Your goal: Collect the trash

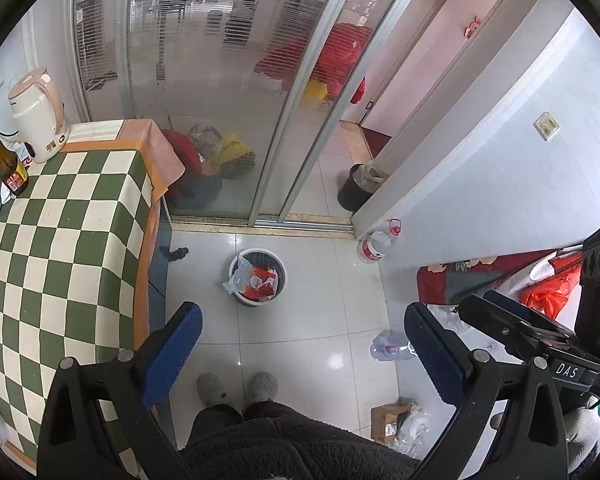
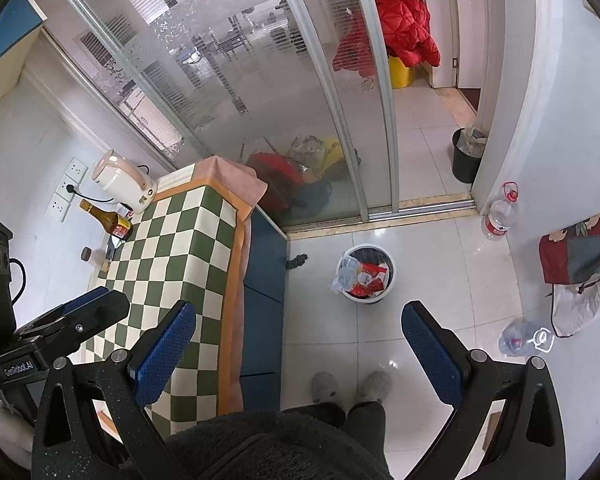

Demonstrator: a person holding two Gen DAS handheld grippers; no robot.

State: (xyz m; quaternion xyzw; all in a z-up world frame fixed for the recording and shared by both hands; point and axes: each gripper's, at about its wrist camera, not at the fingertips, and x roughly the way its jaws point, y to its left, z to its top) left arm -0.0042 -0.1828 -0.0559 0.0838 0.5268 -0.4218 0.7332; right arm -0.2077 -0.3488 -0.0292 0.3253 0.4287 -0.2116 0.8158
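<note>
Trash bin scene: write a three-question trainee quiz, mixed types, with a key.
1. True or false: the white trash bin on the floor is empty.
2. Which holds something: A) left gripper B) right gripper C) neither?
3. Fill in: the brown glass bottle stands on the ____ tablecloth, beside the kettle.

Key: 1 false, red wrappers fill it. 2 C, both are open. 3 checkered.

Both wrist views look down from standing height, sharing the trash bin (image 1: 258,276) (image 2: 366,274) on the floor.
</note>
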